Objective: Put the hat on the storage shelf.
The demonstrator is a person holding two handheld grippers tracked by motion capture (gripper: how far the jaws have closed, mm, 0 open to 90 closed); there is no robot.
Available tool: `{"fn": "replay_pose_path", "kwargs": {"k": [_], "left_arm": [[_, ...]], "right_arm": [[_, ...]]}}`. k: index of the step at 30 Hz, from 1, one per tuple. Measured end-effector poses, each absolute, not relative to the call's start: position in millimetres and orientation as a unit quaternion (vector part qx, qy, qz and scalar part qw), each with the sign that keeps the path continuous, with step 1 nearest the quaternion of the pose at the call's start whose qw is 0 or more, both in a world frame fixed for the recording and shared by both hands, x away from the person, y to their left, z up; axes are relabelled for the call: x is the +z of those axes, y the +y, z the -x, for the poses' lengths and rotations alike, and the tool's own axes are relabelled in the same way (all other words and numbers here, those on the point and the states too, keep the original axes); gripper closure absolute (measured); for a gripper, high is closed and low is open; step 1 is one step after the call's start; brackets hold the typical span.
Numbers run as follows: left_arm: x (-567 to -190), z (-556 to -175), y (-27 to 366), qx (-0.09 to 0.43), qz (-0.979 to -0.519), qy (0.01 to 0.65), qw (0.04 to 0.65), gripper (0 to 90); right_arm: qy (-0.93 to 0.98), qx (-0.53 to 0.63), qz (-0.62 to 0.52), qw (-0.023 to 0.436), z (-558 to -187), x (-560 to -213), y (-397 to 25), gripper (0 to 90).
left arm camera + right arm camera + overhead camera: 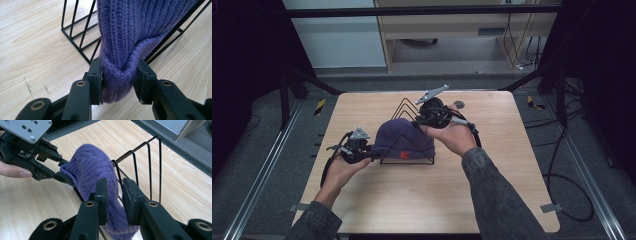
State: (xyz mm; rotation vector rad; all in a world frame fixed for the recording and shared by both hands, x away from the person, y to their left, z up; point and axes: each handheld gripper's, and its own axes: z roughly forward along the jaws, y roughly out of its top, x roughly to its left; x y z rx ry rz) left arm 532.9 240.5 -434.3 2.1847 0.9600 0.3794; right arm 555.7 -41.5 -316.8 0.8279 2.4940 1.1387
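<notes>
Pale wood grain runs across the tabletop [412, 200], which stands on a grey floor inside a dark frame, with cabinets beyond at twelve o'clock. Near the tabletop's centre, a purple knit hat [402, 140] is draped over a black wire rack [404, 107] made of triangular hoops.

At about nine o'clock from the hat, the left hand-held gripper [120, 80] is clenched on the hat's ribbed brim, the knit bunched into a thick fold between its jaws. At about one o'clock from the hat, the right hand-held gripper [115, 200] has its jaws narrowly parted, with purple knit showing behind and below them and the rack's wires just beside them. I cannot tell whether the pads actually pinch any fabric.

The hat looks light, soft and stretchy; it should sag and deform rather than resist, and loose stitches could snag on the rack's wires. The doubled brim seems the firmest place to grip, since a thick fold should slip less than a single layer of crown.
</notes>
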Motion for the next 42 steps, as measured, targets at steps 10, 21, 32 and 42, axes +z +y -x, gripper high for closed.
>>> {"fn": "replay_pose_path", "kwargs": {"k": [10, 21, 32, 42], "left_arm": [[-446.5, -532.4, 248.8, 0.133, -0.835, 0.393, 0.362, 60.2], [-447.9, -519.0, 259.4, 0.151, -0.823, 0.399, 0.375, 53.9], [-461.6, -498.3, 288.1, 0.198, -0.814, 0.441, 0.322, 22.3], [-475.8, -501.6, 308.6, 0.181, -0.792, 0.496, 0.306, 10.6]], "right_arm": [[0.860, 0.395, -0.291, 0.141, -555.4, -316.8, -45.7, 73.1], [0.856, 0.397, -0.297, 0.143, -553.9, -318.6, -50.0, 71.5], [0.846, 0.406, -0.310, 0.155, -546.0, -313.1, -61.2, 61.3], [0.830, 0.418, -0.327, 0.172, -537.0, -305.0, -80.1, 49.3]]}}
